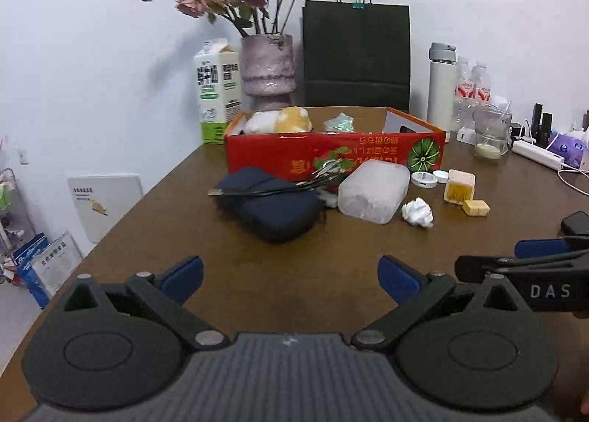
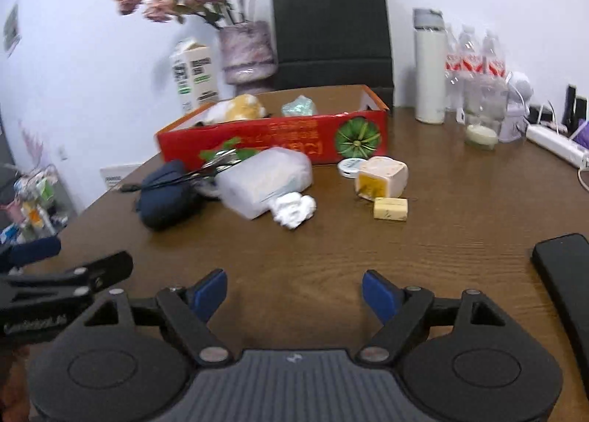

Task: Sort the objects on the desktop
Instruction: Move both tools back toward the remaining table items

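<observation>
A red open box (image 1: 331,155) (image 2: 272,137) lies mid-table with a yellow-white soft thing and a green wrapper inside. In front of it lie a dark blue pouch (image 1: 268,206) (image 2: 169,197) with a cable and metal clips on top, a clear plastic pack (image 1: 373,190) (image 2: 265,181), a crumpled white tissue (image 1: 418,212) (image 2: 292,208), a yellow-cream box (image 1: 458,186) (image 2: 383,177), a small yellow block (image 1: 476,207) (image 2: 391,208) and round white lids (image 1: 424,178). My left gripper (image 1: 291,276) and right gripper (image 2: 294,293) are open, empty, above bare wood near the objects.
Along the back stand a milk carton (image 1: 215,91), a vase of dried roses (image 1: 268,68), a black paper bag (image 1: 356,54), a white flask (image 1: 441,83), water bottles, a glass candle (image 1: 489,138) and a power strip (image 1: 539,155). A black flat object (image 2: 567,282) lies at right.
</observation>
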Motion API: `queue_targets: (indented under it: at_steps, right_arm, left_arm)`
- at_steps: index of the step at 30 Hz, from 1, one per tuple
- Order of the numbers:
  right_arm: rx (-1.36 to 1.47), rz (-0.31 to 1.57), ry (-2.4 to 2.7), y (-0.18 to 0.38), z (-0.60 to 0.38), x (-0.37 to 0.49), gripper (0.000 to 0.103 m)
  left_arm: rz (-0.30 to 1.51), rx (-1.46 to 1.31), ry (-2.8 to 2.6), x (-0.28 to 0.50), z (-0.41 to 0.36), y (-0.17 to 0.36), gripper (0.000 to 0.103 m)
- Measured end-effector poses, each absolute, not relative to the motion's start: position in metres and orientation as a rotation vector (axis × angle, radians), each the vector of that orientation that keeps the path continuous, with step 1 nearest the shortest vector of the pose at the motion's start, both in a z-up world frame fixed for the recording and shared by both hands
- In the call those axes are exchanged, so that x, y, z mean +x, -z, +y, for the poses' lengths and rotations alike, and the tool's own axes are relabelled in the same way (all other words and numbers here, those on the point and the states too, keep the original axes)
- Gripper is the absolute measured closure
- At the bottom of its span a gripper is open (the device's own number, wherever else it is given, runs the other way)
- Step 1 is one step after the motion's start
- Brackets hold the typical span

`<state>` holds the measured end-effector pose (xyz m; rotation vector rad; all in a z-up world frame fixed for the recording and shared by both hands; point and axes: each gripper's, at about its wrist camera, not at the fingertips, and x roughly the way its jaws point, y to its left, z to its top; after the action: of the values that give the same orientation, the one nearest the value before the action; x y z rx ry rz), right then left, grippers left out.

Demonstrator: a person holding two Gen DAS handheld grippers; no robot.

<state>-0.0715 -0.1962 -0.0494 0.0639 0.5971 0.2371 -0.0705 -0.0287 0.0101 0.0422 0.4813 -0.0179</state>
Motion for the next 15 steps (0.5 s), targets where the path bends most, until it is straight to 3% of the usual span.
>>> queue_targets:
  at_steps: [9, 15]
  right_arm:
    - [0.035, 0.59, -0.22, 0.053, -0.196, -0.085, 0.022]
    - [0.006, 0.6, -0.24, 0.054, -0.192, -0.079, 0.022]
  left_arm:
    - [0.536, -0.066, 0.015, -0.071, -0.008, -0.005, 0.0]
    - [0.535, -0.234, -0.099, -0.012, 0.028, -0.018, 0.0]
